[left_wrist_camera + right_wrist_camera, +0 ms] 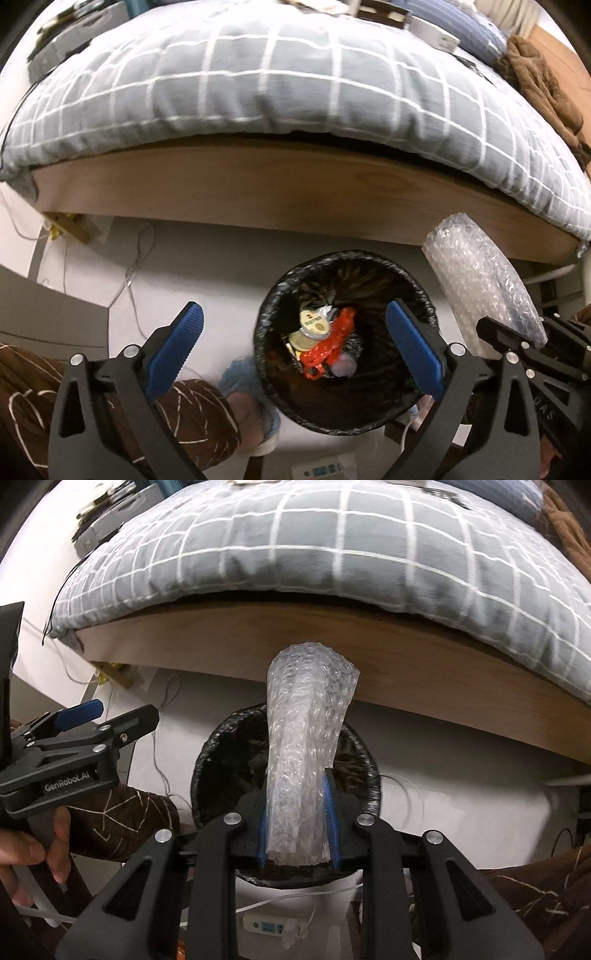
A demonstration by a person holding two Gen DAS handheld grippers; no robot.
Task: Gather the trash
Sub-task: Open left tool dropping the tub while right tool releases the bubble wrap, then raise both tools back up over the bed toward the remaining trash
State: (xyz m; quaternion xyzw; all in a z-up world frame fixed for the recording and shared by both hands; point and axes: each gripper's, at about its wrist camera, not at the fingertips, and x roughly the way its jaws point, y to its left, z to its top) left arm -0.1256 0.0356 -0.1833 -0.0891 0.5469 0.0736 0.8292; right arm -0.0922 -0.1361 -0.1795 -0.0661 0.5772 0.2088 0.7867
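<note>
In the left wrist view, the left gripper (295,350) is standing with its blue-padded fingers (177,350) spread as wide as they go, and nothing is sitting between them. It is hanging over the round bin lined with a black plastic bag (266,347), which is occupying the lower centre of the frame on the pale floor (207,258). Inside the bin, a crumpled red plastic wrapper (328,347) is lying against round cream-coloured lids (312,326) and other scraps. A brown sleeve with thin white lines (199,413) is showing at the lower left.

In the right wrist view, the right gripper (297,834) is sitting nearly closed, its blue pads pinching the lower end of a clear roll of bubble wrap (306,738). The roll is rising up the middle of the frame, in front of the bin's black rim (207,760), and in the left wrist view the same roll is appearing at the right edge, beside the bin.

Across the top of both views, a grey duvet with a white grid pattern (332,542) is draping over a light wooden bed frame (443,686). At the lower left of the right wrist view, a hand (33,849) is gripping the left tool's handle. A white power strip (269,925) is lying on the floor at the bottom.
</note>
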